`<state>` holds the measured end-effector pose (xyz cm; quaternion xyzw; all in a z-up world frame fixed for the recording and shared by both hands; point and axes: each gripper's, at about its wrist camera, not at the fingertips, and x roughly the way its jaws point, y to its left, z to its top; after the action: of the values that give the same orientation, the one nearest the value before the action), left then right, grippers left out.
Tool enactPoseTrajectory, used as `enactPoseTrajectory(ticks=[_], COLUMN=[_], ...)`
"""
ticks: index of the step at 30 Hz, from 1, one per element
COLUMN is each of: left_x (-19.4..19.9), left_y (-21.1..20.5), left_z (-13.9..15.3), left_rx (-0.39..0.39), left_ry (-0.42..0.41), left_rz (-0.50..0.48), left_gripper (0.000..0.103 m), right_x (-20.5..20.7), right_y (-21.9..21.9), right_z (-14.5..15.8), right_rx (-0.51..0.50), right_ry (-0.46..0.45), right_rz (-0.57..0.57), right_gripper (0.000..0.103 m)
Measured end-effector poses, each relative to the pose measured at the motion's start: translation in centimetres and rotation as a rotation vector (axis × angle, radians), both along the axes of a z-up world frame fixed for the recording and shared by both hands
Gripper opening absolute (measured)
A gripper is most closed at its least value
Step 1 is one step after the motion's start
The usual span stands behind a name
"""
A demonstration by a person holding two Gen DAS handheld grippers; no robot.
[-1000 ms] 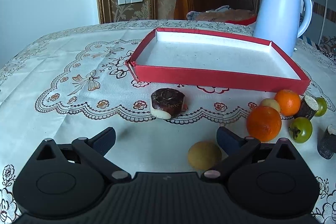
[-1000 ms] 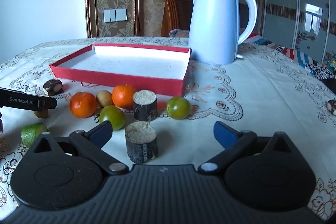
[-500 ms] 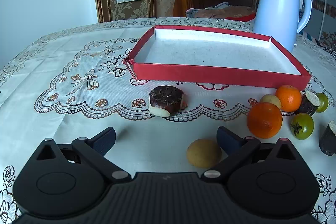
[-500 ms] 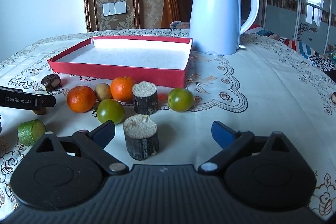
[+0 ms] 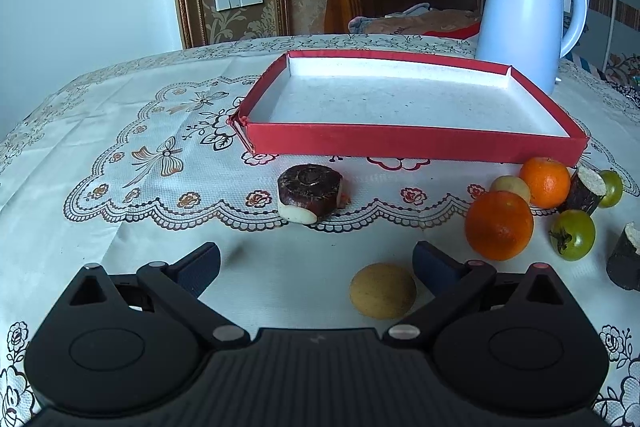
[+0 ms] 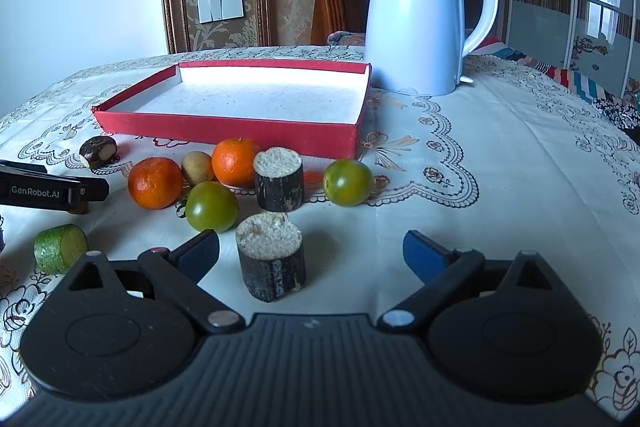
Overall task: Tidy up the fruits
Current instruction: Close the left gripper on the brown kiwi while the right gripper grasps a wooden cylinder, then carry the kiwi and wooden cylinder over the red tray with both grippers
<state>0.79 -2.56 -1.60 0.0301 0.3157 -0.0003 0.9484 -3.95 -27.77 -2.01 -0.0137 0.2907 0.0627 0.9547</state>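
Progress: nothing sorted yet, judging by the red tray [image 6: 224, 137], which is seen bare inside in both views. All produce is still laid on the tablecloth [image 6: 500, 163] in front of the tray's near wall. The whole job is judged left to do.

Other items, largest first: one white kettle [image 6: 416, 23], behind the tray's far right corner.

Counts, all in front of the tray:
- 2 oranges: [image 6: 155, 183] and [image 6: 235, 163]
- 2 dark cane stubs: one [image 6: 279, 185] close to the tray wall, one [image 6: 272, 259] further out
- 2 green tomatoes: [image 6: 211, 206] and [image 6: 348, 182]
- 1 water chestnut [image 5: 310, 197], off the tray's left front corner
- 1 green cut chunk [image 6: 60, 247], furthest out to the left
- 2 small tan fruits: [image 6: 197, 167] between the oranges, [image 5: 383, 290] well out from the tray

Left gripper [image 5: 316, 263]: jaws spread wide, nothing held; the outer tan fruit is seen just inside the right finger.

Right gripper [image 6: 312, 251]: jaws spread wide, nothing held; the nearer cane stub stands between the fingers, closer to the left one, contact not seen.
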Motion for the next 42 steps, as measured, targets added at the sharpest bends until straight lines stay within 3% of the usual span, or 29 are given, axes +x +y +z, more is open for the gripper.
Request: enactPoseTrajectory(ticks=[5, 8, 11, 16, 21, 23, 29, 37, 42], left_x=[-0.1, -0.2, -0.3, -0.6, -0.9, -1.0, -1.0, -0.8, -0.8], left_y=[-0.1, -0.2, -0.4, -0.7, -1.2, -1.3, -1.2, 1.0, 0.8], left_z=[0.0, 0.0, 0.0, 0.0, 0.1, 0.1, 0.2, 0.9, 0.8], left_rx=[0.003, -0.005, -0.005, -0.001, 0.008, 0.006, 0.002, -0.116, -0.098], left_ry=[-0.011, -0.016, -0.014, -0.024, -0.024, -0.023, -0.023, -0.035, -0.035], left_rz=[-0.019, -0.041, -0.053, -0.087, -0.128, -0.136, -0.132, -0.072, -0.068], left_gripper=[0.102, 0.087, 0.081, 0.064, 0.037, 0.030, 0.028, 0.028, 0.028], right_x=[0.2, 0.3, 0.3, 0.4, 0.1, 0.0, 0.0, 0.0, -0.2], right_y=[0.2, 0.7, 1.3, 1.2, 1.5, 1.7, 1.5, 0.9, 0.8], right_z=[-0.1, -0.2, -0.3, -0.3, -0.3, -0.3, -0.3, -0.2, -0.1], right_rx=[-0.010, -0.040, -0.063, -0.042, -0.048, -0.057, -0.044, -0.009, -0.003], right_ry=[0.013, 0.023, 0.028, 0.028, 0.015, 0.009, 0.006, 0.002, -0.009], right_rz=[0.005, 0.018, 0.055, 0.073, 0.107, 0.116, 0.115, 0.107, 0.105], right_gripper=[0.094, 0.084, 0.066, 0.055, 0.034, 0.033, 0.031, 0.031, 0.031])
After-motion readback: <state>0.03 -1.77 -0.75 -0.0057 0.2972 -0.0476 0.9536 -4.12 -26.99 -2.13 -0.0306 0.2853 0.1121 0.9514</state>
